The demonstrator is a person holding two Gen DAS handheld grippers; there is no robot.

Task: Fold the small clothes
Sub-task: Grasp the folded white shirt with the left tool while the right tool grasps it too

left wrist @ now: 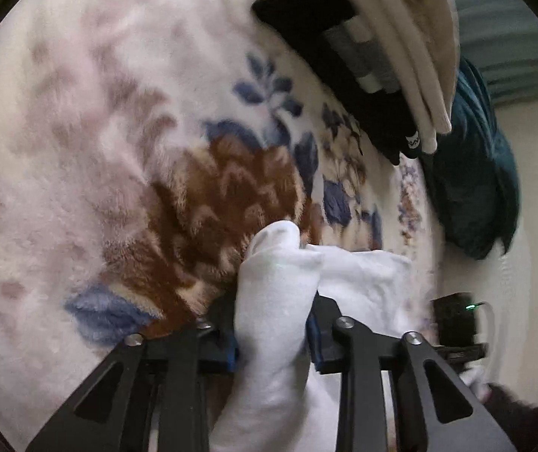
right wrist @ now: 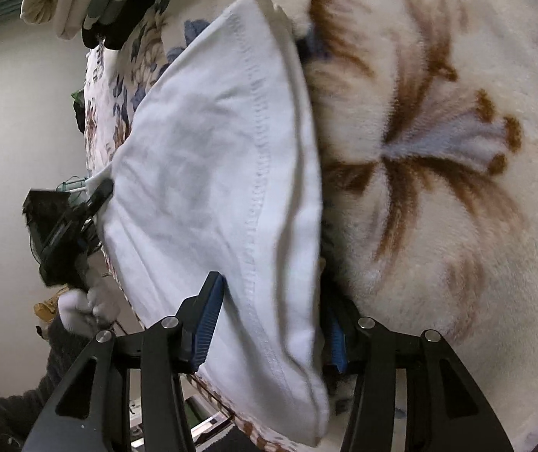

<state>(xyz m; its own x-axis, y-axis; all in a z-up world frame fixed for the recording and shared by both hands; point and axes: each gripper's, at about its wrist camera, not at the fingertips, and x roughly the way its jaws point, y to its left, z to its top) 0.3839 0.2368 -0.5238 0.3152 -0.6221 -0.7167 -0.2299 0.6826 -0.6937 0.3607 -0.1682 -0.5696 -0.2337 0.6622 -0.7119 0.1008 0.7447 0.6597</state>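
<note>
garment: white cotton cloth [right wrist: 212, 173], stretched between both tongs, long axis spanning them
left tongs [left wrist: 272, 335]: gripping one end
right tongs [right wrist: 269, 324]: clamping the other, hemmed end
below: floral fleece blanket [left wrist: 99, 132]

White garment [right wrist: 208, 173]: smooth matt knit cloth, stitched hem. Blanket [left wrist: 92, 120]: thick plush pile, fuzzy, matt. Left tongs [left wrist: 273, 335] and right tongs [right wrist: 269, 324]: matt black arms, bright metal screws, blue ribbed pads [right wrist: 205, 324].

Right gripper [right wrist: 269, 324] pads largely buried in white cloth [right wrist: 212, 173]; folded stack [left wrist: 382, 56] probably motion-blurred.
</note>
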